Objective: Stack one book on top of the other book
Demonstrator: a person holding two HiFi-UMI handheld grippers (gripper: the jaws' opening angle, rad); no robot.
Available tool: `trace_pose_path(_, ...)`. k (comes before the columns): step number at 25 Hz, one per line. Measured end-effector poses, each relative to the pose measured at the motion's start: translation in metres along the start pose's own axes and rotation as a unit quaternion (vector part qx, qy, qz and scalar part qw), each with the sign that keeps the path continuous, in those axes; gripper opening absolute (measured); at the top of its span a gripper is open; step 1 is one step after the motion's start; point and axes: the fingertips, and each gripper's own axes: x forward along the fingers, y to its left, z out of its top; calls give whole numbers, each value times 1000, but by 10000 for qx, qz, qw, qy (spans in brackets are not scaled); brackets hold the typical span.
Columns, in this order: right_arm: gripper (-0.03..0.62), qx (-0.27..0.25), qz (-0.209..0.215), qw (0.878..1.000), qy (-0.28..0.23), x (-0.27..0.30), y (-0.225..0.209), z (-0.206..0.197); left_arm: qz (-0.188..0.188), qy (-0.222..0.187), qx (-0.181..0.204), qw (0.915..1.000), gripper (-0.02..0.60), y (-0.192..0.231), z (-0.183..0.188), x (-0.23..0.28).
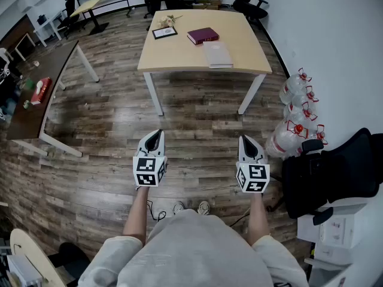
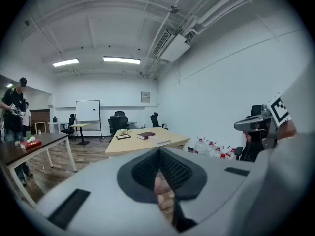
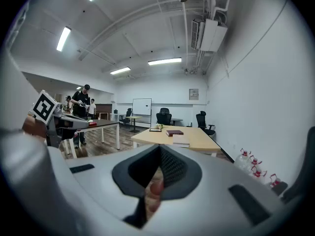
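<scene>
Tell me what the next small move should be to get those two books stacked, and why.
Probably step toward the table to bring both grippers within reach. The left gripper and the right gripper are shut, empty and out over the floor, well short of the table. The red book and the pale book lie unstacked on its top.
</scene>
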Motion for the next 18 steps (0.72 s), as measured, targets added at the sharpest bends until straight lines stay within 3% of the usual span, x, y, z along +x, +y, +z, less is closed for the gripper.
trace_pose_path(12,3,39,23,10000,23,1,-3,-2,-4,19,28,10000,11,-3,1,2)
trace_pose_path(18,5,38,94,9999,-58,3,-8,2,-227,-126,-105,9996,32,-11,6,4)
